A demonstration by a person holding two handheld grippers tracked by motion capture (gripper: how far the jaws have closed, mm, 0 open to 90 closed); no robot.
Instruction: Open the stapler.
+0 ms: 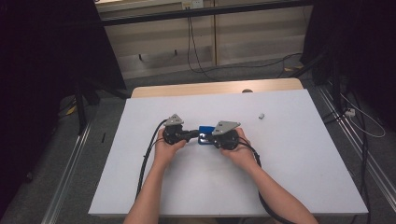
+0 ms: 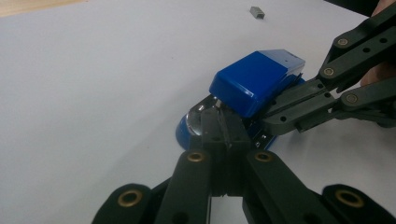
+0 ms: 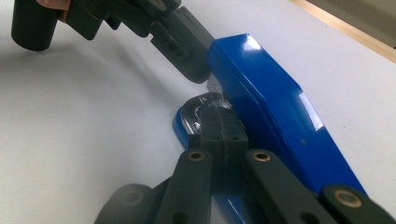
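Note:
A blue stapler lies in the middle of the white table, between my two grippers. My left gripper comes in from the left, jaws shut, its tips against the stapler's front end under the blue cover. In the right gripper view the left gripper touches that same end. My right gripper comes from the right, jaws shut, tips by the clear nose of the stapler's base. In the left gripper view the right gripper reaches under the cover from the side. I cannot tell if either pinches any part.
A small grey piece lies alone on the table, to the far right of the stapler. A wooden strip runs along the table's far edge. Cables hang and trail on the floor behind, and dark stands flank both sides.

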